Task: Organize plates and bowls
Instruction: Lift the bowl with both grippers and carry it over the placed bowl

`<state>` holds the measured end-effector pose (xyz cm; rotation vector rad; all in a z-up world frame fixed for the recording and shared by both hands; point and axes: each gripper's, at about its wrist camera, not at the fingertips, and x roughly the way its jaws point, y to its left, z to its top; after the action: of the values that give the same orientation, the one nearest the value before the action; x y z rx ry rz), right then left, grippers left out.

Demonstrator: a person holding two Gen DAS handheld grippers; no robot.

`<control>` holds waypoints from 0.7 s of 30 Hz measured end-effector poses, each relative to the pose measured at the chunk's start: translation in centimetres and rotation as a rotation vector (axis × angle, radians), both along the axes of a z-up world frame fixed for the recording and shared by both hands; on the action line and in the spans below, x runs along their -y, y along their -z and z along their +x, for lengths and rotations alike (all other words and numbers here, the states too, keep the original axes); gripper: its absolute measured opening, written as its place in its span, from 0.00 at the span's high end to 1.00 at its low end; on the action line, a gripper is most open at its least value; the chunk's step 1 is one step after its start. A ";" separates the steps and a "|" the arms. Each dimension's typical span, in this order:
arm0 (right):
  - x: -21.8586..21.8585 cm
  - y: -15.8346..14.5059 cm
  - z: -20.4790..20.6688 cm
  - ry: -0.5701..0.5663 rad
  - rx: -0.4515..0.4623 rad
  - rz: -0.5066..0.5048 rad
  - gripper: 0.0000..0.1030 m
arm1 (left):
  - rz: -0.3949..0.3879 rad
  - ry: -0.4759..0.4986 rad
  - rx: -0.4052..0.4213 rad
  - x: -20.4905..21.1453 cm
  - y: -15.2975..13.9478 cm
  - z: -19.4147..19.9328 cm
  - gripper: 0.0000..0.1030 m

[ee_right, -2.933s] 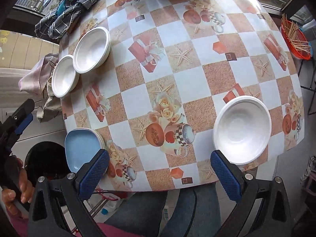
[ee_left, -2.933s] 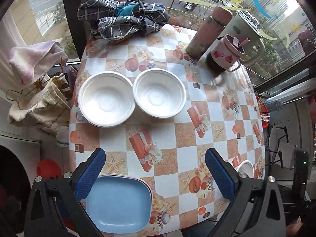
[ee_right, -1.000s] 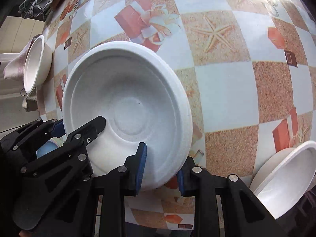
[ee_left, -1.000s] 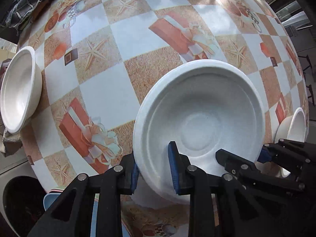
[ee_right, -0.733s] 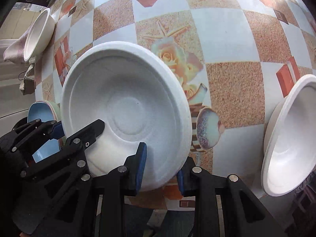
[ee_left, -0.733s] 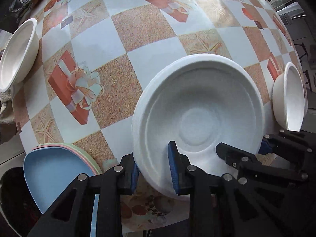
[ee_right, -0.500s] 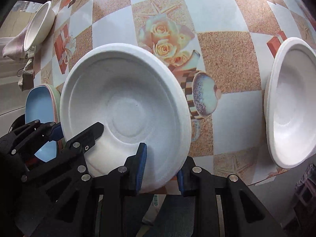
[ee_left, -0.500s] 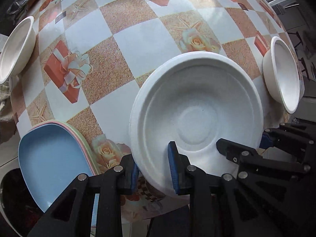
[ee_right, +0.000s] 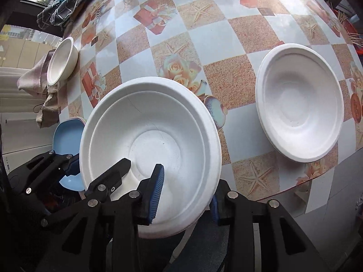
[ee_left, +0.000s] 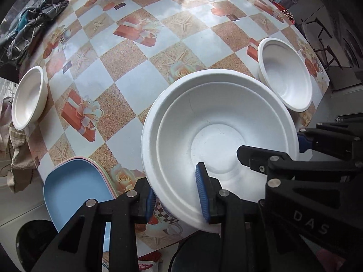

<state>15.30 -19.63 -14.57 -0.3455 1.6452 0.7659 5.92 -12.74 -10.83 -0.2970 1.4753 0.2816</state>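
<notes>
Your desk [ee_left: 127, 83], round and covered in a checkered oilcloth with gift-box and starfish prints, carries the work unfinished. At its near edge you hold a wide white moulded-pulp bowl [ee_left: 217, 133] over the desk; whether it rests on it cannot be told. A second white pulp bowl [ee_right: 299, 100] sits alone by the right edge, a third white bowl [ee_left: 28, 97] at the far left edge. A stack of blue and pink plastic plates [ee_left: 74, 188] overhangs the near-left edge, already gathered. Your left gripper [ee_left: 175, 193] and right gripper [ee_right: 185, 189] each straddle the held bowl's near rim, jaws opening, pads clear. By my judgement, three bowls remain unstacked.
</notes>
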 end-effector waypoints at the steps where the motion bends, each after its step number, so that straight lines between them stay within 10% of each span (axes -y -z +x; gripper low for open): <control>1: -0.1 -0.2 0.2 0.013 0.001 0.008 0.63 | 0.000 0.002 0.008 0.0 -0.7 0.7 0.67; 21: 4.5 -2.8 4.1 0.177 0.040 0.043 0.63 | 0.015 0.147 0.078 1.6 -2.3 6.5 0.67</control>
<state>19.36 -24.12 -11.73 -0.1800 1.5952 0.6558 12.38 -14.32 -8.56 -0.1837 1.4095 0.1610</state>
